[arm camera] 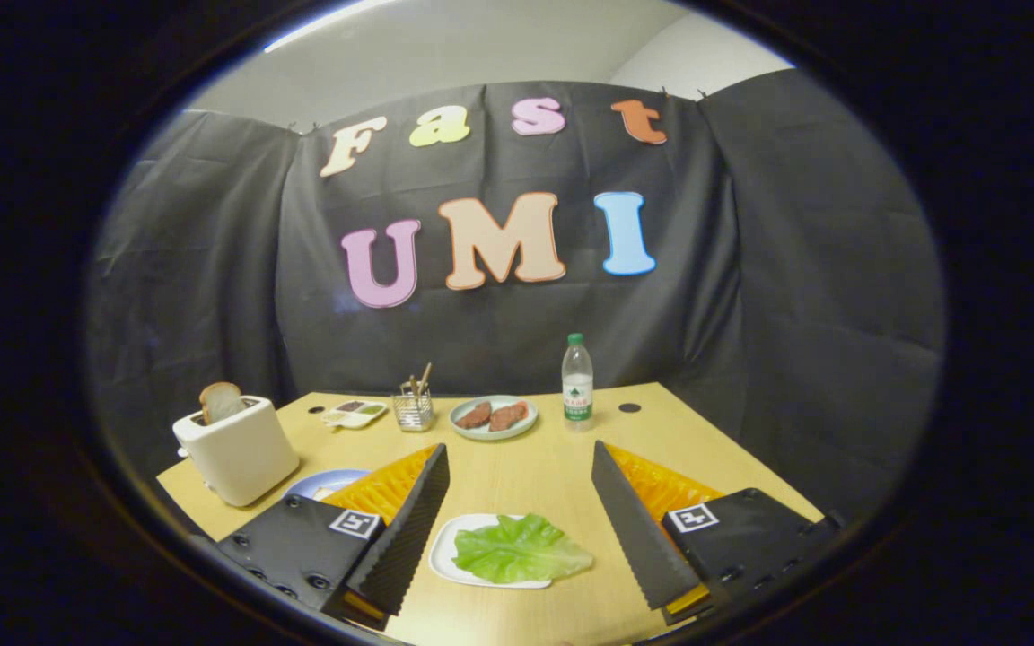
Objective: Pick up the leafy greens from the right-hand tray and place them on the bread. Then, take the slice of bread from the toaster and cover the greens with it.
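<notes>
Booth with dark cloth walls; a light wooden desk carries everything. My hand-held gripper is open, fingers spread wide, holding nothing, poised above the near edge of the desk.

The leafy greens lie flat on a white tray, between my fingers and just ahead of them. One broad leaf, crinkled, overhanging the tray's right rim.

Off to the left, beyond my left finger, the toaster stands with a slice of bread upright in its slot. Just beside the toaster, a blue plate is mostly hidden behind my finger; I cannot tell what lies on it.

Further back: a plate of sausages, a water bottle, a mesh holder with sticks, a small sauce dish.

Handling judgement: the leaf looks very light, soft and floppy; it will drape once lifted and may tear if squeezed hard. Best hold is probably across the thicker middle rib, pinching gently. Approaching low risks scraping or shifting the tray. The bread slice should be light, fairly stiff, crumbly; take it by the exposed top edge.
</notes>
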Action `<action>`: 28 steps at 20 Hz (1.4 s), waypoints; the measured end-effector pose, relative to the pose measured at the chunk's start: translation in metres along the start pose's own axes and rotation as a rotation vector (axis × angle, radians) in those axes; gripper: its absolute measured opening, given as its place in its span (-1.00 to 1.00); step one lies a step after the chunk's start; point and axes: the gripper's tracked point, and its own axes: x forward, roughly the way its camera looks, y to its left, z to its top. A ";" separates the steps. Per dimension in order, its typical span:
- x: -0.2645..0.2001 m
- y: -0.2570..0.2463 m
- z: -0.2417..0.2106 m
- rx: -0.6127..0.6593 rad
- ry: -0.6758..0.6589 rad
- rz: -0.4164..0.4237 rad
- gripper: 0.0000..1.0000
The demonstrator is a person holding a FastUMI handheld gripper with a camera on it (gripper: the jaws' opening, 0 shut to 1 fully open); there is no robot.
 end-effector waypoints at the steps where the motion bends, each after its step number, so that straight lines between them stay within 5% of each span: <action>1: 0.003 -0.001 -0.009 0.015 0.029 0.003 0.99; 19: 0.046 -0.071 -0.148 0.292 0.428 -0.103 0.97; 28: 0.057 -0.060 -0.182 0.453 0.537 -0.074 0.97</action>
